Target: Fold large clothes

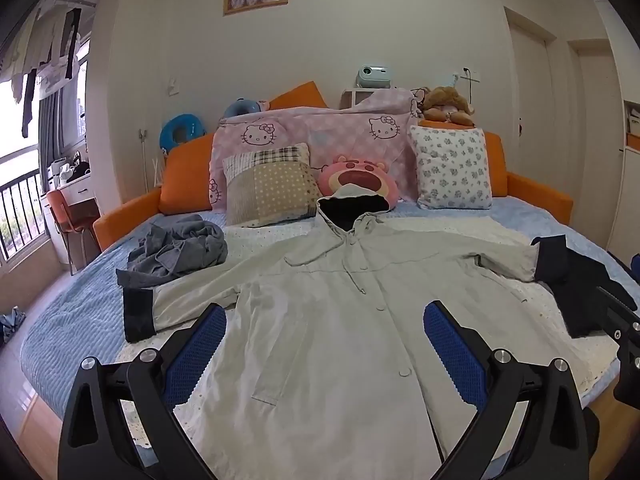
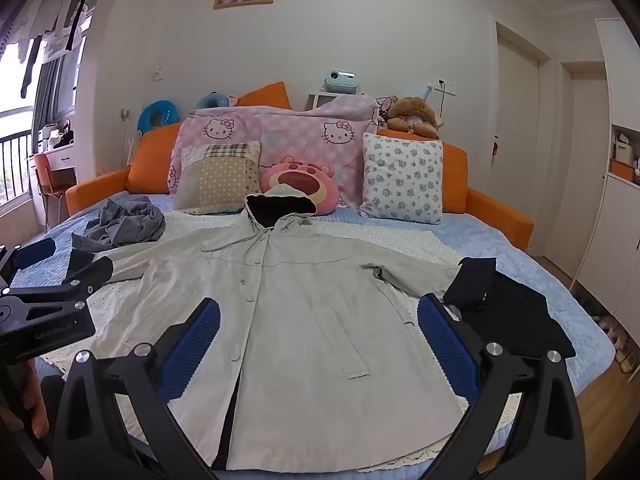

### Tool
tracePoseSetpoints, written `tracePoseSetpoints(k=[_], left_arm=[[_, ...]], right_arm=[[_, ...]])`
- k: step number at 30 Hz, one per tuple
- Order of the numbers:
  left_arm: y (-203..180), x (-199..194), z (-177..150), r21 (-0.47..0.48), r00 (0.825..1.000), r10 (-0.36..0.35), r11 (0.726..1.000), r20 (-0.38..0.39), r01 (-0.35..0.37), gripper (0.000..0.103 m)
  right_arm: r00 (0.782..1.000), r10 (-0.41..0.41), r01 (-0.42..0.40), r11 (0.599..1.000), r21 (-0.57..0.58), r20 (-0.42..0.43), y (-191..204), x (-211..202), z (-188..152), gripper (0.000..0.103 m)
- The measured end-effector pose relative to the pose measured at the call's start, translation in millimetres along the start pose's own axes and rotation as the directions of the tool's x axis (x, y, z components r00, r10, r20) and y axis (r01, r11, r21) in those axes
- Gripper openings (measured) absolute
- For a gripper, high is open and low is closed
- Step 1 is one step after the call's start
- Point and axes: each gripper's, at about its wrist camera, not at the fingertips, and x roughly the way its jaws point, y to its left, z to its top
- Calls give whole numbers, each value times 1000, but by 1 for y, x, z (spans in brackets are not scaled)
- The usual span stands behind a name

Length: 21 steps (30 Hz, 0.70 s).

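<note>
Pale grey-green coat (image 1: 332, 320) lies flat across my bed (image 1: 80, 320), hood toward the pillows, hem at the near edge, sleeves spread sideways. Left gripper (image 1: 324, 344) and right gripper (image 2: 318, 340) hover above, fingers apart, empty.

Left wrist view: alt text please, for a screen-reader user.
A pale hooded coat lies spread flat, front up, sleeves out, on a blue-covered bed, with the open left tongs held above its lower half. A crumpled grey garment lies to the left, a dark garment to the right, and pillows behind.
</note>
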Motion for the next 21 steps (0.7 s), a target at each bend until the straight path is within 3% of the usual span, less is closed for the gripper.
tracePoseSetpoints(k=[21], left_arm=[[7, 8, -6, -30, 1000, 8, 1000, 0, -8, 100]], right_arm=[[1000, 3, -3, 1000, 14, -15, -2, 13, 3, 98]])
